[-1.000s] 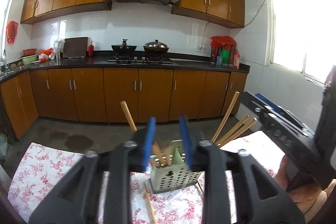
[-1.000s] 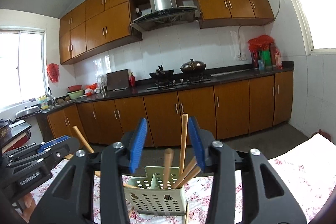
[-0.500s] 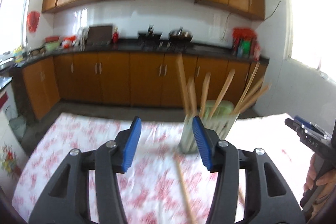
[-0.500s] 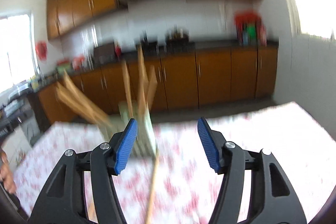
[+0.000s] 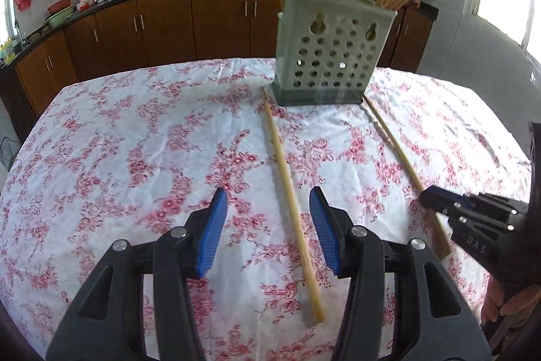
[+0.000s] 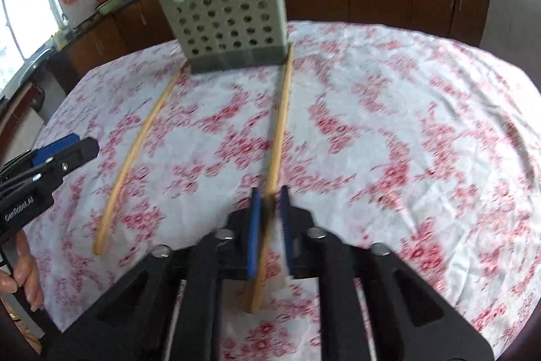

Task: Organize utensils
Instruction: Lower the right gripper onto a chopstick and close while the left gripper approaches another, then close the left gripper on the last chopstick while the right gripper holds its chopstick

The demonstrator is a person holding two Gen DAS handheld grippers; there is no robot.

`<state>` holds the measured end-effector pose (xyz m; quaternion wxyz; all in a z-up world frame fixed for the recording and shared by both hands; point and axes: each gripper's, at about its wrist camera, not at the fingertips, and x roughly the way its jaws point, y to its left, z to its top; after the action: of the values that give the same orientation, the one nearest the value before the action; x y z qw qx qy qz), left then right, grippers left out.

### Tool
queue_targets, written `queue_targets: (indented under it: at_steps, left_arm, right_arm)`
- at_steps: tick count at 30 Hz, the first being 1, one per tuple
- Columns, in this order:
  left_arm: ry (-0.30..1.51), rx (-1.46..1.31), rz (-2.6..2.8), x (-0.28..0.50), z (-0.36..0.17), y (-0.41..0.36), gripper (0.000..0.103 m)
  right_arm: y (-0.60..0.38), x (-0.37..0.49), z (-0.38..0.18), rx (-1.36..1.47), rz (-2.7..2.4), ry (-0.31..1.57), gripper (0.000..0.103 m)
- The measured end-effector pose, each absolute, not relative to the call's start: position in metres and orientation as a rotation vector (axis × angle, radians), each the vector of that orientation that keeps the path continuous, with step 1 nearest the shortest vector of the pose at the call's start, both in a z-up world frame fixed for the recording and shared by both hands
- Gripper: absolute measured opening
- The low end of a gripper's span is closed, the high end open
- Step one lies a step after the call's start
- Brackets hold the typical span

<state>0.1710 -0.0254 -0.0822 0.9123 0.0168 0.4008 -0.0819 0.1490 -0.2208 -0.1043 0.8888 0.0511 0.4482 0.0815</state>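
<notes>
Right hand-held gripper [image 6: 269, 219] pinched on one chopstick [image 6: 279, 127]; left hand-held gripper [image 5: 268, 225] spread over the other chopstick [image 5: 290, 195].

Jaws of the right have just been closed on the stick near its near end; both sticks lie on the cloth-covered surface [image 5: 135, 131], far tips beside the perforated holder [image 5: 329, 53]. An end-grip is judged liable to pivot or slip on lifting; the holder could be knocked.

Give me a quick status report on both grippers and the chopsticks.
Right hand-held gripper just closed on a chopstick lying on the table. Left hand-held gripper open over the other chopstick, not gripping. Holder upright; nothing in the way.
</notes>
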Motion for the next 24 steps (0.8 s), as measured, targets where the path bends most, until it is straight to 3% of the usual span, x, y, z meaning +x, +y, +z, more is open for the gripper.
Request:
queue_targets:
  at_steps: [3,6,8,10,18,22,24]
  left_arm:
    - [0.853,0.045,-0.163,0.175,-0.090,-0.033,0.047]
    - [0.882,0.072,-0.148,0.179,-0.099,-0.039,0.035]
    - [0.899,0.079,-0.143,0.182,-0.106,-0.041,0.016]
    - [0.901,0.084,-0.117,0.186,-0.108,-0.040,0.009]
    - [0.912,0.013,-0.045,0.216,-0.104,0.002,0.011]
    - [0.895,0.033,-0.033,0.219,-0.105,0.006,0.035]
    - [0.895,0.023,-0.040,0.219,-0.105,0.008,0.036]
  right_arm:
    - [-0.243,0.153,-0.106,0.161,0.106,0.926,0.008]
    - [-0.255,0.158,-0.102,0.180,0.092,0.927,0.008]
    - [-0.258,0.156,-0.101,0.169,0.091,0.922,0.008]
    - [-0.259,0.150,-0.101,0.159,0.093,0.915,0.008]
    - [-0.255,0.164,-0.103,0.109,0.080,0.891,0.008]
    - [-0.250,0.174,-0.104,0.086,0.071,0.886,0.009]
    - [-0.251,0.173,-0.104,0.085,0.069,0.886,0.009]
